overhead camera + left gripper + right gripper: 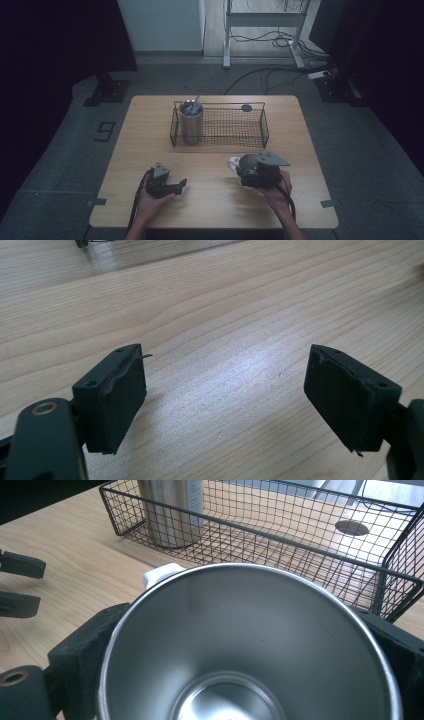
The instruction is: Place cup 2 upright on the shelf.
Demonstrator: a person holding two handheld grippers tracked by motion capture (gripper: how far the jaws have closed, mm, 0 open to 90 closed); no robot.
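While its two black jaws press the sides of the steel cup (250,645), the right gripper (257,172) holds it at the table's near right, just before the wire basket (220,125). The left gripper (225,400) rests apart, its jaws spread with nothing between them.

Left hand-held gripper (176,186): near left, jaws apart, empty | Right hand-held gripper (248,170): near right, jaws clamped, hand behind.
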